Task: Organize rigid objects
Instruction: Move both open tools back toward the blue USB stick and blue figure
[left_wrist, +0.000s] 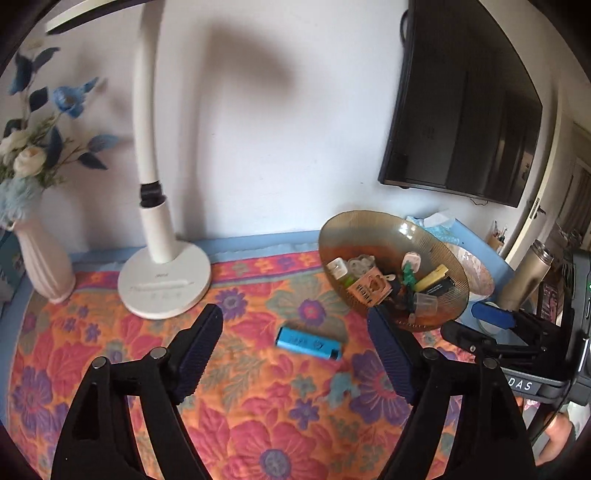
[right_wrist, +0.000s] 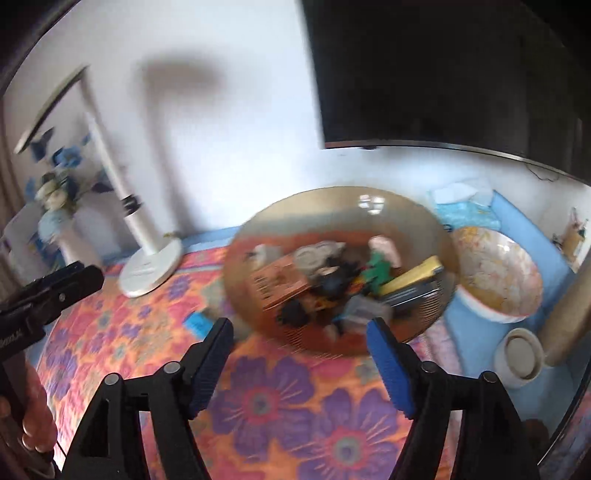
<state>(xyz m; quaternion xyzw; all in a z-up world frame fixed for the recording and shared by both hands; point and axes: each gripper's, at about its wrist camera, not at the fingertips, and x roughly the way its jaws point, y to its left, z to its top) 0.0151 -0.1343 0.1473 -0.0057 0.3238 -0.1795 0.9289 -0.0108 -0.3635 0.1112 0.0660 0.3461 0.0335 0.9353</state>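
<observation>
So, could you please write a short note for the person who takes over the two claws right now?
Left claw: open, empty, hanging over the flowered cloth, aimed at the blue lighter.
Right claw: open, empty, facing the brown glass bowl; that view is blurred.
Things: the lighter lies flat on the cloth, alone, apart from the bowl. The bowl already holds a pile of small items, among them a yellow marker and a small bottle.
Done: most small items appear to be in the bowl.
Left: probably pick up the lighter and put it in the bowl.
</observation>
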